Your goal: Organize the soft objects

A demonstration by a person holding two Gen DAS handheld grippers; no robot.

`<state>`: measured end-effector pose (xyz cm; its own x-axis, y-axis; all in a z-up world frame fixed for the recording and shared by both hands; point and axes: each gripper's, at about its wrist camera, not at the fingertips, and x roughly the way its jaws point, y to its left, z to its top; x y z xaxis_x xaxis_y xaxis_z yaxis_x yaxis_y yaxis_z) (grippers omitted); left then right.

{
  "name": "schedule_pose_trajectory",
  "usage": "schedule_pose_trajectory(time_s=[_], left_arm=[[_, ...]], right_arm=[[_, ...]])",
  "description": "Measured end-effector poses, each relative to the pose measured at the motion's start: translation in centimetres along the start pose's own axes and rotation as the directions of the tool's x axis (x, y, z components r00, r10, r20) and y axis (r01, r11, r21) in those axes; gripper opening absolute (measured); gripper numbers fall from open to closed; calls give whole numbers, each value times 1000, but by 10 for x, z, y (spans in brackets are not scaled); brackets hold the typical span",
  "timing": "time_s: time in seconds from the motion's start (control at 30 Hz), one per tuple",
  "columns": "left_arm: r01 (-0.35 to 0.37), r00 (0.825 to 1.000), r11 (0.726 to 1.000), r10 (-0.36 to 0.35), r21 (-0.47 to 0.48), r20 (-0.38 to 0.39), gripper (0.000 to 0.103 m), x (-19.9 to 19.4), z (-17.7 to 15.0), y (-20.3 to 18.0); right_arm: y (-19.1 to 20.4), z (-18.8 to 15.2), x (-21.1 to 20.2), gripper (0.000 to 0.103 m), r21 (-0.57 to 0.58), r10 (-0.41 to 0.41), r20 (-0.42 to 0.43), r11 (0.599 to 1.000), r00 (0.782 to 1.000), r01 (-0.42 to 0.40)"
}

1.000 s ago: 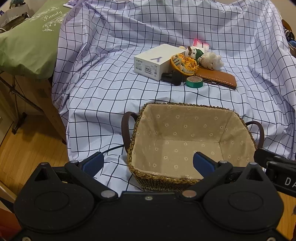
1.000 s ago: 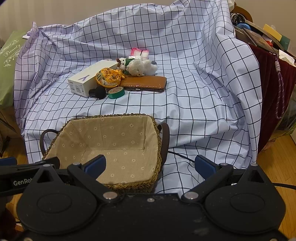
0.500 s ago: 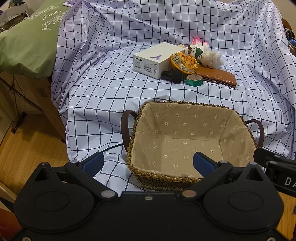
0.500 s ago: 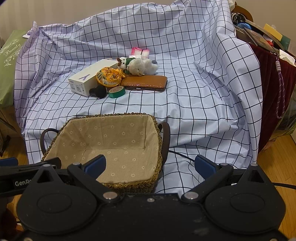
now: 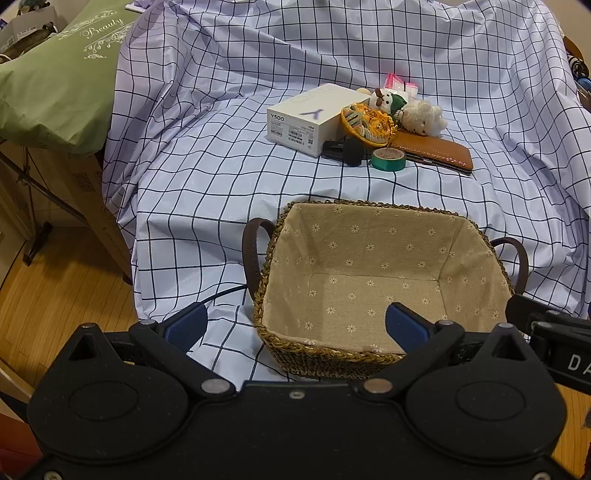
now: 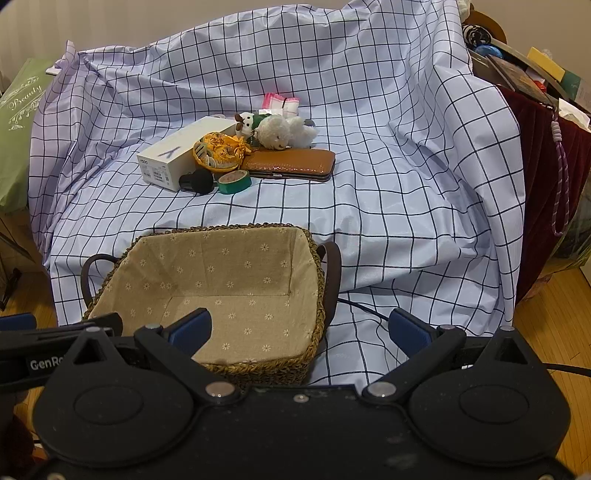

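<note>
— Underfoot? 
— Warm wooden floor (image 5: 55, 295), planks running past a checked sheet (image 5: 221, 192) draped over furniture.
— Left side? 
— Green pillow (image 5: 55, 81) with white script.
— Right side? 
— Dark red cloth (image 6: 546, 177) under cluttered books (image 6: 524, 74); plain pale wall (image 6: 184, 29) behind.

One basket (image 5: 373, 354), one white box (image 5: 306, 123), two plush toys (image 5: 421, 118), one tape roll (image 5: 388, 159), one brown wallet (image 5: 436, 153).

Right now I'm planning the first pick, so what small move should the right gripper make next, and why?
Probably reach the right gripper forward over the basket toward the white plush toy. Both grippers are open and hold nothing, the basket is empty, and the toy lies in the pile behind it.
</note>
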<state>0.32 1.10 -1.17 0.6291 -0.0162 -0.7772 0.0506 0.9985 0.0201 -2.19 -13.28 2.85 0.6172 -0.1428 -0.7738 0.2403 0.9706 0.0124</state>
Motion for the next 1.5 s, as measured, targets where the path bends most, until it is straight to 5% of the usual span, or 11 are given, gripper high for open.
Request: schedule_pose_trajectory(time_s=[1.5], left_arm=[[-1, 999, 999, 3, -49, 49, 99, 1, 16, 10]], right_arm=[[-6, 13, 4, 102, 28, 14, 36, 999, 999, -15]])
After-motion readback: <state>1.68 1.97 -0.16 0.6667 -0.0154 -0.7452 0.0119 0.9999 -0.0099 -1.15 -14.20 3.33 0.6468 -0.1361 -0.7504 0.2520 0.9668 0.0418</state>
